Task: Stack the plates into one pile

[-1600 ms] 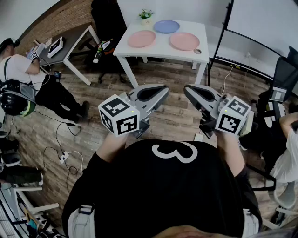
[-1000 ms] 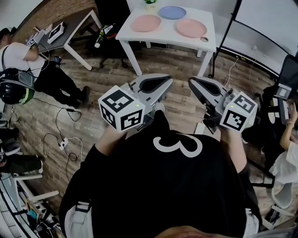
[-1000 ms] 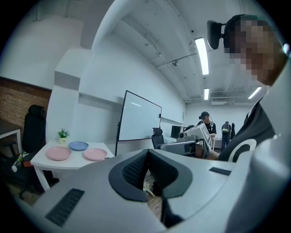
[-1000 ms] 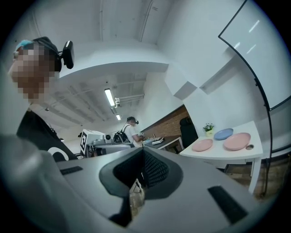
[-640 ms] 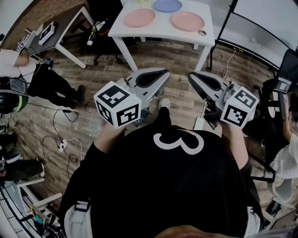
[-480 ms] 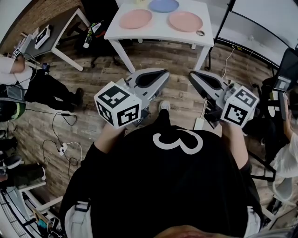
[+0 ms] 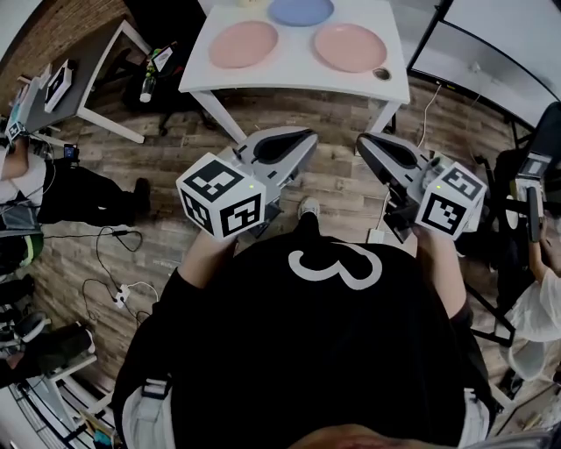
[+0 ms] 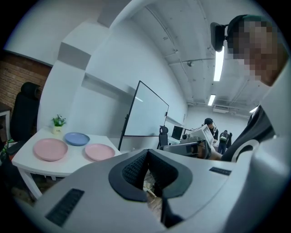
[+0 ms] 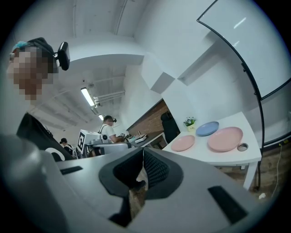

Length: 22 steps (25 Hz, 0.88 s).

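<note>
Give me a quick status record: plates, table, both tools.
plates: three, lying apart, none stacked
left: pink plate
far middle: blue plate
right: second pink plate
surface: white table
left tool: shut, empty, short of the table
right tool: shut, empty, short of the table
pile: not started

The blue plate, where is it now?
In the head view the blue plate lies at the far edge of the white table, between the left pink plate and the right pink plate.
</note>
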Available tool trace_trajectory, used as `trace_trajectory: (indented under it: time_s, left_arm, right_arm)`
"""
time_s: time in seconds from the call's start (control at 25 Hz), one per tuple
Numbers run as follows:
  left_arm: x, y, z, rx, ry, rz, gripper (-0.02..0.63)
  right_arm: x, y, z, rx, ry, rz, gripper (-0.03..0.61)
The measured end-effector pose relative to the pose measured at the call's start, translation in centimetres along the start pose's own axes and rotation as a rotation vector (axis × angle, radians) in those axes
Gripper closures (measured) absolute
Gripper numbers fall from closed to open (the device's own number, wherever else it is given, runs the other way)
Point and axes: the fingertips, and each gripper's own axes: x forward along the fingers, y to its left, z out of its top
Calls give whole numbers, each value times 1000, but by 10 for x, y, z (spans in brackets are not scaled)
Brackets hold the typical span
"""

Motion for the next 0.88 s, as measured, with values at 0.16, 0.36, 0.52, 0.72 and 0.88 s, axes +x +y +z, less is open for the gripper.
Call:
trace_trajectory:
  time_s: [0.16, 0.36, 0.52, 0.72, 0.88]
  left_arm:
    - [25, 52, 17, -26, 16, -20, 598]
    - [50, 109, 35, -42, 28, -39, 598]
    - [65, 132, 28, -24, 63, -84, 598]
    - [92, 188, 25, -68, 70, -108, 598]
    - [105, 213, 10, -124, 91, -92, 598]
  right_arm:
    - [37, -38, 22, 15, 11, -20, 554]
    - [78, -82, 46, 26, 20, -53, 554]
    - [94, -107, 52, 23, 10, -81, 554]
    - [128, -153, 60, 43, 40, -123, 554]
    - [132, -179, 51, 87, 65, -175, 554]
